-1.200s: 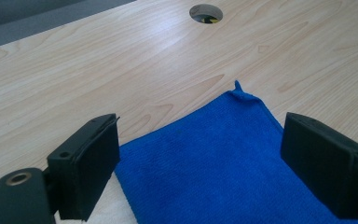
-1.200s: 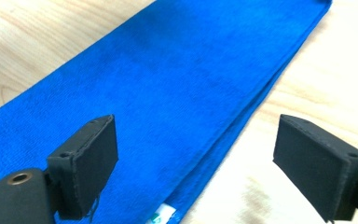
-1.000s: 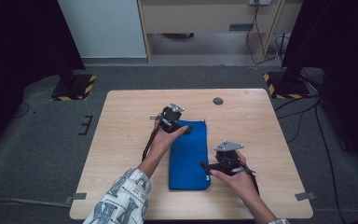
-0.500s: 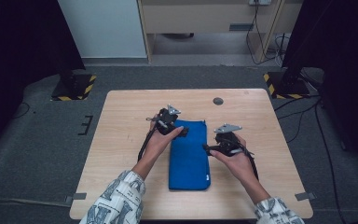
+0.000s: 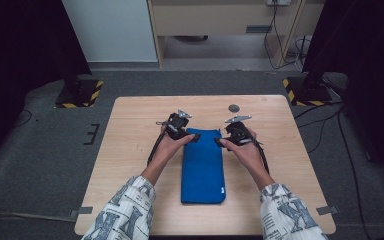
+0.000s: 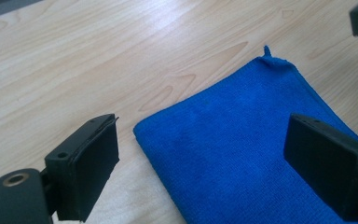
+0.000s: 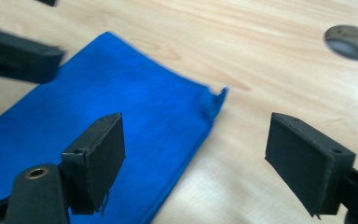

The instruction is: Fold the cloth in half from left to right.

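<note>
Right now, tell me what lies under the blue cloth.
The blue cloth lies folded flat on the wooden table. Bare wood shows all around its edges. Whatever sits directly beneath it is covered; no bulge suggests anything hidden there.

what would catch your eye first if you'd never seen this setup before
The bright blue cloth, folded into a long strip, lies in the middle of the pale wooden table and stands out at once. At its far end the left tool and right tool sit at the two corners, both with jaws open. A small round hole in the tabletop lies just beyond the right one.
</note>
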Demonstrator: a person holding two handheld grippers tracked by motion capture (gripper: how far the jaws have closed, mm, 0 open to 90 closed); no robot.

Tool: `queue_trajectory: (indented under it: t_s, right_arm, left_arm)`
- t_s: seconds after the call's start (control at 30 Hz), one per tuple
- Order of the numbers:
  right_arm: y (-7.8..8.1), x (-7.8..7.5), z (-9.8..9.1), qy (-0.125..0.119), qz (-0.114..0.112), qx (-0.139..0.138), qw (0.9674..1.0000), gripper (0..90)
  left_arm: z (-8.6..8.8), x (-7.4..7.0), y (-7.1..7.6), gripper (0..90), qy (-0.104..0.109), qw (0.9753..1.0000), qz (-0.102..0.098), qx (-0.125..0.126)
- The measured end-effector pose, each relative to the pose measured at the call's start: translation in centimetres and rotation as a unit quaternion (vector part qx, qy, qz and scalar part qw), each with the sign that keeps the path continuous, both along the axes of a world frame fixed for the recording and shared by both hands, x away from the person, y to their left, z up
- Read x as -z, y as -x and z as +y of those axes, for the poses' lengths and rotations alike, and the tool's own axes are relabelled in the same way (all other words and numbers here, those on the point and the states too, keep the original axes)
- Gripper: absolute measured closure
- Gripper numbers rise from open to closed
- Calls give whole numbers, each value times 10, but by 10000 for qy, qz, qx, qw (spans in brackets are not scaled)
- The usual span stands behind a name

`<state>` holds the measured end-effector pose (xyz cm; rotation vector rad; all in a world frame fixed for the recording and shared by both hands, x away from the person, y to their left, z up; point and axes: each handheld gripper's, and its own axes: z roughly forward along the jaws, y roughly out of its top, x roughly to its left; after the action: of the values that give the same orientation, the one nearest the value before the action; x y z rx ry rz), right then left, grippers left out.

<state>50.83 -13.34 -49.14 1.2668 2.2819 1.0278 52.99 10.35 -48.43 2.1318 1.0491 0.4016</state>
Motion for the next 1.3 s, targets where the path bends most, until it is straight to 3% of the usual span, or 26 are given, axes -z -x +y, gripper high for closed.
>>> queue_trajectory:
  t_s: [0.1,0.33,0.43,0.6,0.83,1.03,1.3]
  right_arm:
    - [-10,0,-2,273,-203,13,9994,220]
    - [-19,-5,-10,131,-256,71,9996,265]
    - [-22,-2,-10,44,-52,71,10000,273]
    - [-28,9,-5,113,99,18,9999,323]
    - [-32,13,0,145,187,28,9997,342]
    - [-33,12,0,203,222,57,9995,276]
    - [-37,14,-3,-20,280,100,9996,362]
  left_arm:
    - [2,-3,-1,107,40,9999,-42,-112]
    - [5,-1,-3,115,8,9998,-46,-195]
    - [7,4,-8,124,76,9995,24,-301]
    - [5,11,-12,137,-16,9995,71,-297]
    - [7,14,-14,167,-62,9993,169,-323]
    - [11,14,-15,173,-10,9990,189,-401]
    - [13,19,-19,174,11,9989,190,-438]
